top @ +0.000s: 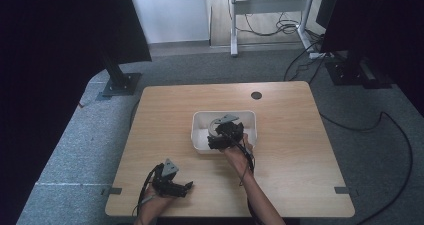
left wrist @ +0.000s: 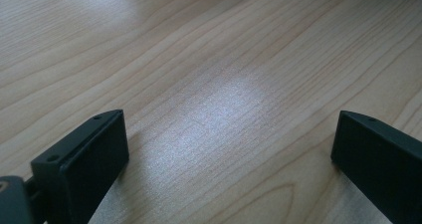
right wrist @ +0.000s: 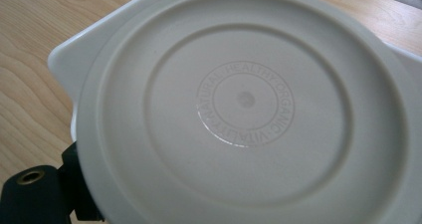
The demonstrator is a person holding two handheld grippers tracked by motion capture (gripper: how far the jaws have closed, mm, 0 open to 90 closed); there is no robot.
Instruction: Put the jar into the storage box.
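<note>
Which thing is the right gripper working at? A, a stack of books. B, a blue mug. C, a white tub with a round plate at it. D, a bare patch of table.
C: the right gripper sits at the white tub, and its view shows a round cream plate close up over the tub's corner.

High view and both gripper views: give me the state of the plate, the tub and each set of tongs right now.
Round plate: underside toward the camera, tilted over the tub, edge held.
White tub: upright on the table.
Right tongs: at the tub, shut on the plate's edge.
Left tongs: open, nothing between them, above bare table.
</note>
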